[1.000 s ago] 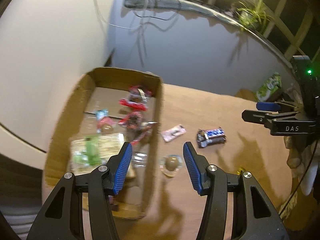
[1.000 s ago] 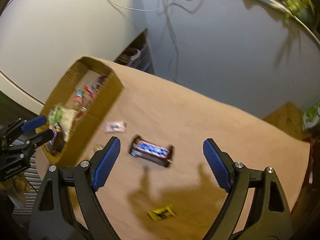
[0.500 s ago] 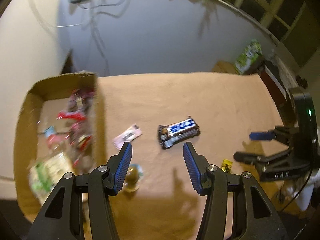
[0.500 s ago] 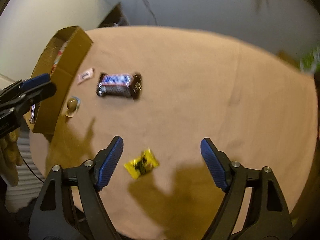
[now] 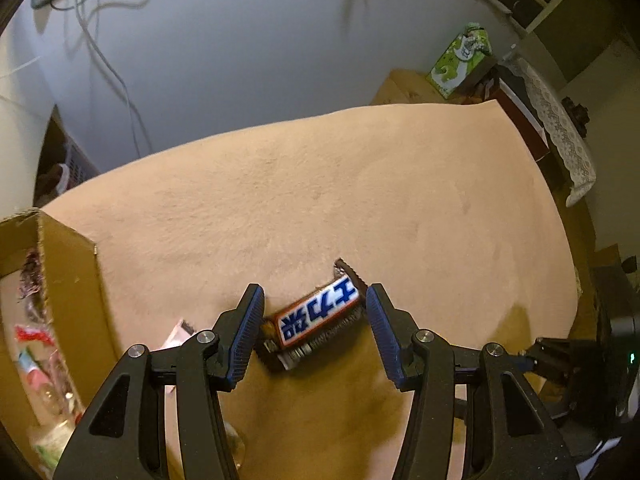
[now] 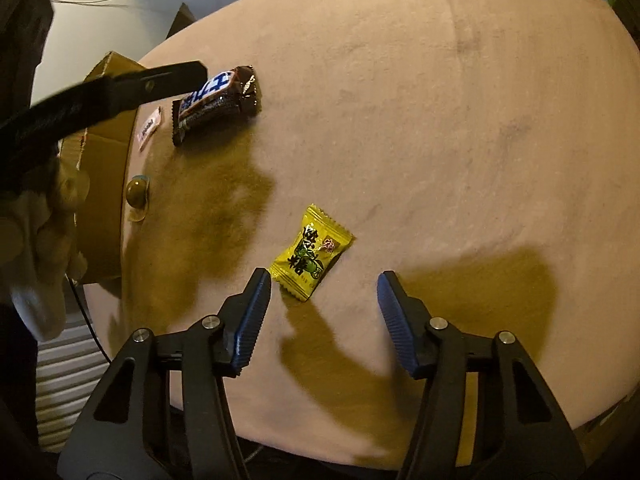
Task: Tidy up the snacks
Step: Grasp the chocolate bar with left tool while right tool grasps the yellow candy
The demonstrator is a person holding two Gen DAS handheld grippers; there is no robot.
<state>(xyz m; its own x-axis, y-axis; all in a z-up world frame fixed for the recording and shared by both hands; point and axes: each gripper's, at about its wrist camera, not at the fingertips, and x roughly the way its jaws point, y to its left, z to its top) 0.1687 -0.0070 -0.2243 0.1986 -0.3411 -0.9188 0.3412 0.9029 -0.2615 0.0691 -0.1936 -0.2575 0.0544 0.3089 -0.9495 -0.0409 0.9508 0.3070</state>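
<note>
Snacks lay scattered over the tan-covered table [image 5: 360, 184], some already inside the cardboard box [image 5: 76, 280] at its left edge.

From the left wrist, the chocolate bar [image 5: 316, 316] sat between the blue pads of the left gripper [image 5: 314, 336], its long axis slanted from the left pad up toward the right pad. The jaws stood partly open, straddling the bar; its lower end lay close against the left pad, though I could not tell whether it touched, and the right pad stood clear. A pink wrapper [image 5: 178, 334] peeked out just behind the left finger, near the box wall.

From the right wrist, the yellow candy packet [image 6: 312, 254] lay just ahead of the right gripper [image 6: 320, 300], toward the near edge of the table, nearer the left pad than the right, its long axis running diagonally. These jaws had just been narrowing, with nothing yet between them and the packet beyond their tips. The chocolate bar [image 6: 218, 100] showed farther off by the box [image 6: 108, 184], under the left gripper's finger, so the left hand was plainly the nearer one for it. A round wrapped sweet [image 6: 138, 192] rested against the box wall.
</note>
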